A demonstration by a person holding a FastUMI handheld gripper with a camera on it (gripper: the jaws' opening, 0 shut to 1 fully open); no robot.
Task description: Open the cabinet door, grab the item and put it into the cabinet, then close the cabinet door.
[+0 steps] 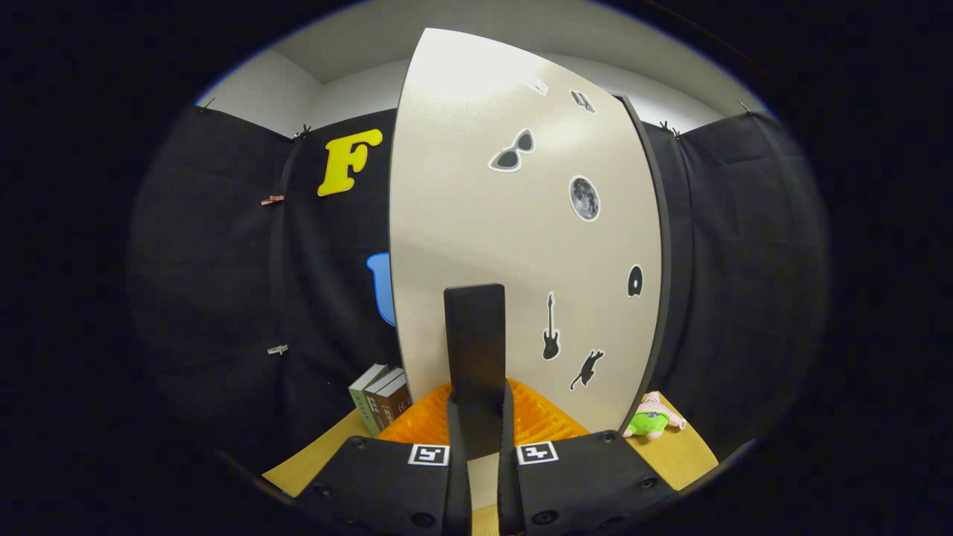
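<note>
The pale cabinet door [514, 246], dotted with small stickers, stands right in front of me. Its black upright handle [474, 335] runs down between my fingers. My gripper [479, 408] is shut on the lower part of that handle, one finger on each side. A small plush toy [651, 423] with a pink head and green body lies on the wooden table [689, 454], to the right of the door's lower corner. A dark strip [663, 260] runs along the door's right edge. I cannot tell whether the door is ajar.
Three books [381, 398] stand upright on the table left of the door, close to its lower left corner. Black booth cloth [223, 260] closes off the space behind and on both sides.
</note>
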